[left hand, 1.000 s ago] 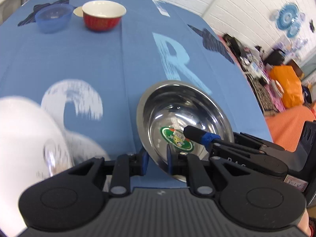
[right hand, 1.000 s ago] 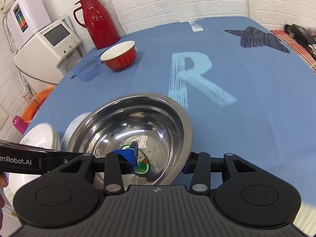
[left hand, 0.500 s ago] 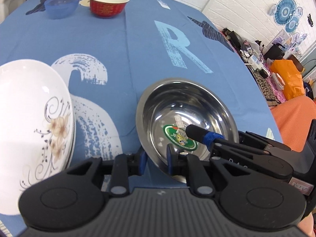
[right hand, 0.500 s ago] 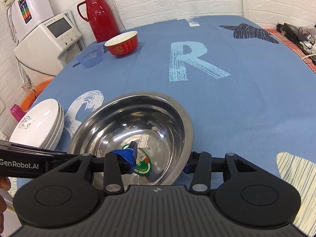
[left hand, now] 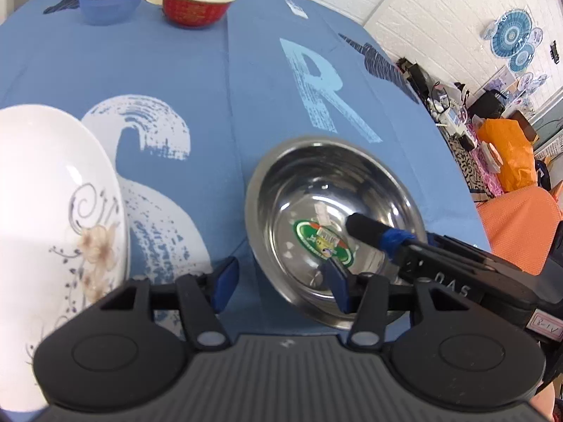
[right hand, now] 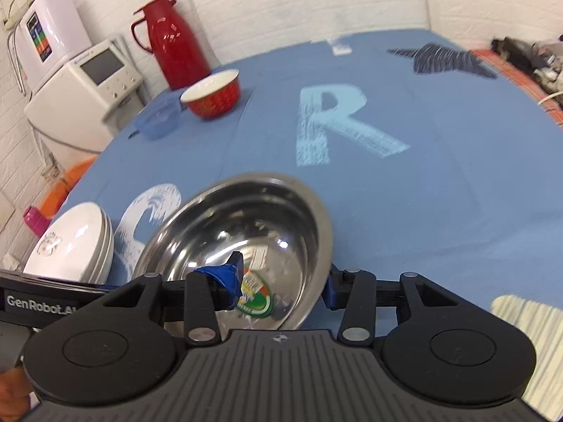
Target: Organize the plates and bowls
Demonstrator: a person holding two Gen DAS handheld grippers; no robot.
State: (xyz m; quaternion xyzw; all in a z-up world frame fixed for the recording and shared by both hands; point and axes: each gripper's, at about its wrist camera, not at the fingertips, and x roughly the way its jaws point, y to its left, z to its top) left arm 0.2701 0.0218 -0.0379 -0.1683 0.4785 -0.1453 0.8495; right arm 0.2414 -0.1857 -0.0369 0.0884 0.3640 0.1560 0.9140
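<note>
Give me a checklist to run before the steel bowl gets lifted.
1. Left gripper clamped on the steel bowl: not ok. Its jaws stand open, straddling the near rim.
2. Right gripper clamped on the bowl: not ok. One jaw is inside the bowl and the other outside the rim, with a wide gap between them.
3. Bowl sitting flat on the tablecloth: cannot tell.
4. White plate stack apart from the bowl: ok. It sits beside the bowl with cloth showing between them.
5. Red bowl and blue bowl out of the way: ok. Both are at the far side.
</note>
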